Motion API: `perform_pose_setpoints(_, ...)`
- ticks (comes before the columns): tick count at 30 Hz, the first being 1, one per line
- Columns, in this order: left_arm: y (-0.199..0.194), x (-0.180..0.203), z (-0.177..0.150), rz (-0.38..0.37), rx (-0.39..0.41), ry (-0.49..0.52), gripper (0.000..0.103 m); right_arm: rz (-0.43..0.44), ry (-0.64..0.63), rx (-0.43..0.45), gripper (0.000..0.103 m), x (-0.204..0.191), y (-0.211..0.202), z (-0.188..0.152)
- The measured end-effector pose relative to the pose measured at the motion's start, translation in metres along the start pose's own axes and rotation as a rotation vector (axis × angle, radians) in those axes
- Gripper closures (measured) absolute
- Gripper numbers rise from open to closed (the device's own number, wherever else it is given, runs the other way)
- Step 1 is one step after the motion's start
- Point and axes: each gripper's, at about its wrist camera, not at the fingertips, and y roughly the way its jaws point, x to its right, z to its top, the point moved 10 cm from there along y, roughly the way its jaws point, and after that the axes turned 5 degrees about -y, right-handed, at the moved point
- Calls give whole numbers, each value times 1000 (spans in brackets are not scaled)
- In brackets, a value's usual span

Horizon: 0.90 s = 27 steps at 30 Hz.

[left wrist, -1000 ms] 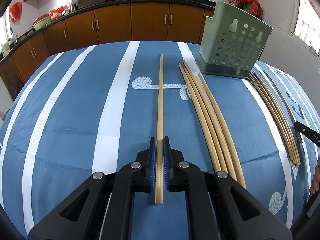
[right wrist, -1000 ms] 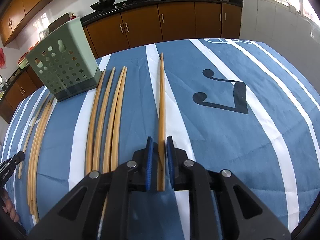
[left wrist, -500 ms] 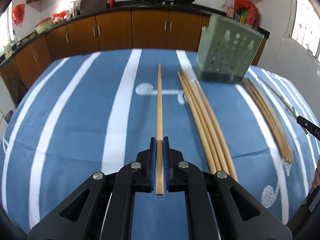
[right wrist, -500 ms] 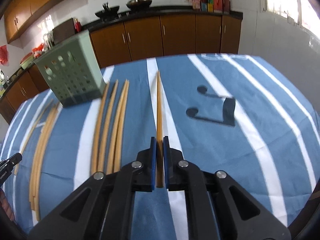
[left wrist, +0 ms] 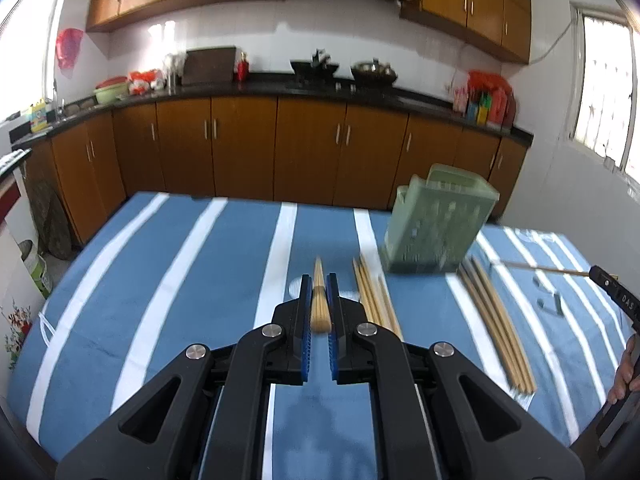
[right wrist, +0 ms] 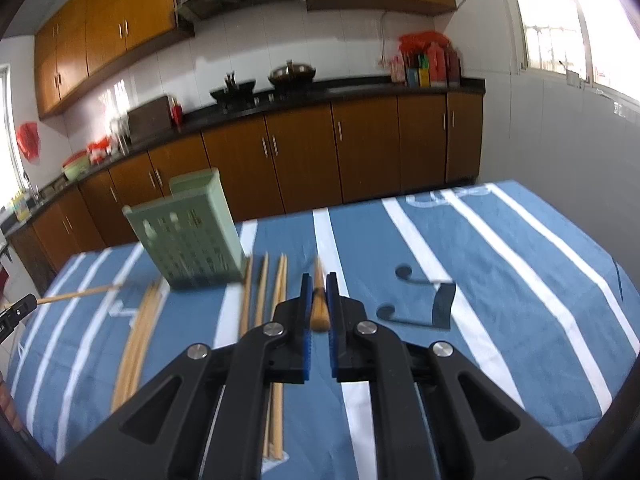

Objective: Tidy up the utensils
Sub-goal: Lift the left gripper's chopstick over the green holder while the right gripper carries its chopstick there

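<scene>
Both hands have come up off the worktop (left wrist: 192,280) since a sec ago, and each chopstick went up w/ them. Before, the sticks lay flat on the blue striped cloth; now they're tipped and foreshortened, far ends pointing toward the kitchen cabinets.

Left tool (left wrist: 319,304) is pinching its chopstick (left wrist: 319,300) near the butt end, pads tight on it. Right tool (right wrist: 319,304) same deal, clamped on its own chopstick (right wrist: 319,298).

Green holder (right wrist: 192,236) sits at the far side of the cloth, between the two hands. Loose chopstick piles (left wrist: 496,320) lie on either side of it, plus another bunch (right wrist: 272,320) nearer the right tool.

What could go wrong imo: grip is right at the end of a long thin stick, so it can pivot or slip between the pads when swung over. Holder looks light, so a tip catching its rim could shove or tip it. Both sticks heading to the same opening could clash too.

Hard to tell: frames are blurry, holder's inside isn't visible, so can't say if anything's in it already. Pile counts are a guess. Other tool shows only as a sliver at each frame edge.
</scene>
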Motion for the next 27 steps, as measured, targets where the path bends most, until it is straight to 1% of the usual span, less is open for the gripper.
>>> perform_pose_setpoints(2, -6, 1, 11, 1, 29, -3, 96, 9, 9, 31, 95, 0, -6, 12)
perform_pose_setpoints(7, -14, 3, 31, 9, 76, 8, 96, 17, 15, 71, 95, -1, -14, 27)
perform_pose_setpoints(14, -14, 4, 50, 26, 104, 25, 96, 8, 8, 111, 95, -1, -17, 50)
perform_pose_setpoints(17, -17, 6, 67, 31, 129, 27, 96, 4, -1, 151, 95, -3, -25, 75)
perform_pose_setpoints(21, -33, 13, 104, 15, 193, 22, 96, 19, -3, 246, 95, -8, -47, 124)
perform_pose_setpoints(24, -44, 25, 132, -8, 249, 22, 96, 59, 9, 332, 95, -18, -70, 167)
perform_pose_setpoints(26, -52, 34, 150, -23, 288, 17, 96, 95, 18, 369, 95, -26, -79, 186)
perform_pose_setpoints(27, -58, 41, 164, -35, 322, 7, 96, 112, 21, 378, 95, -30, -82, 192)
